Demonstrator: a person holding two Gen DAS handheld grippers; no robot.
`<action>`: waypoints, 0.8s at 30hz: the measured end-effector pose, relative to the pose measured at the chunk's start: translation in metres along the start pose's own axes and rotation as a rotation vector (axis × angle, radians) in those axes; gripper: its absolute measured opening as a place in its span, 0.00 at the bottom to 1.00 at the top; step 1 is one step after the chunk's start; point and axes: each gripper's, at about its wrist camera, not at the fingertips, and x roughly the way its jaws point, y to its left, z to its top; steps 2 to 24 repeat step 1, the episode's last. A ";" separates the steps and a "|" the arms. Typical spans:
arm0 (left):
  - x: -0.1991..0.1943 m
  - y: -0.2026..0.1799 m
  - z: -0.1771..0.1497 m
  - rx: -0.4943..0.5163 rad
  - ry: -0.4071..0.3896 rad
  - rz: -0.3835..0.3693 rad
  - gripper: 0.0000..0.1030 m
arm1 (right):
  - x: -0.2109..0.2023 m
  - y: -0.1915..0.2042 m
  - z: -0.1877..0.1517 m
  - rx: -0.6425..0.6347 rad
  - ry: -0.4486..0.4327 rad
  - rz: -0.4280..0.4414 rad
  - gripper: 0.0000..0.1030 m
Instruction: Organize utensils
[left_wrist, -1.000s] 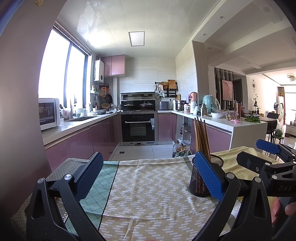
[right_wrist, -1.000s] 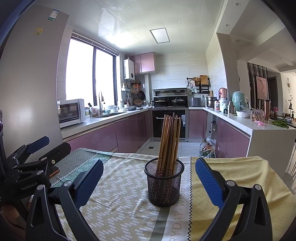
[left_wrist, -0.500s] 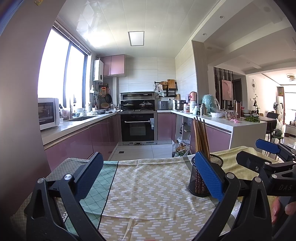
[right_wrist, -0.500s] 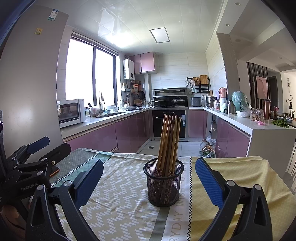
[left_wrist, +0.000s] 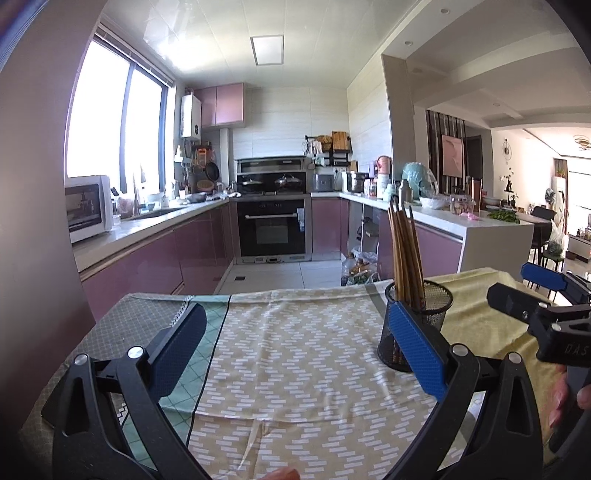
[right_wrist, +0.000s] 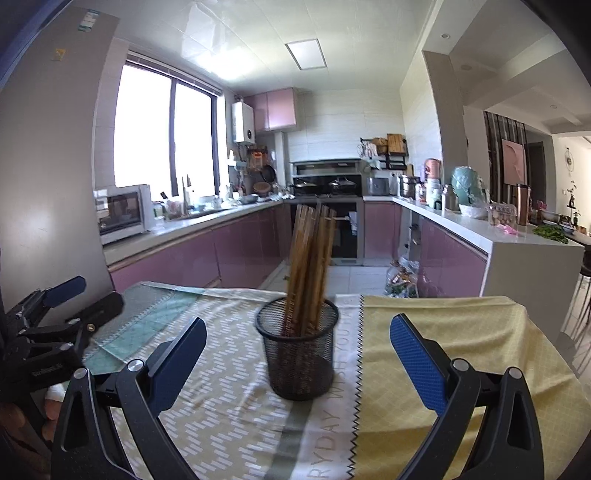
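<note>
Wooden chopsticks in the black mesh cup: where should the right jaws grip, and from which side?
Grip the wooden chopsticks on the bare upper shafts, well above the rim of the black mesh cup. They stand near upright, bunched, leaning slightly. The right gripper is open and faces them, so come in level from the near side, probably closing across the bundle.

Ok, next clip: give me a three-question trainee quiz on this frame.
1. True or false: the chopsticks lie flat on the cloth.
2. What holds the chopsticks? A) mesh cup B) glass jar C) drawer
3. Fill in: both the left gripper and the right gripper are ____.

Key: 1 false, they stand in the mesh cup; 2 A; 3 open, gripping nothing.
</note>
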 end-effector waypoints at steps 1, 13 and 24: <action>0.009 0.002 -0.002 -0.005 0.035 0.005 0.94 | 0.011 -0.012 -0.002 0.005 0.048 -0.030 0.94; 0.009 0.002 -0.002 -0.005 0.035 0.005 0.94 | 0.011 -0.012 -0.002 0.005 0.048 -0.030 0.94; 0.009 0.002 -0.002 -0.005 0.035 0.005 0.94 | 0.011 -0.012 -0.002 0.005 0.048 -0.030 0.94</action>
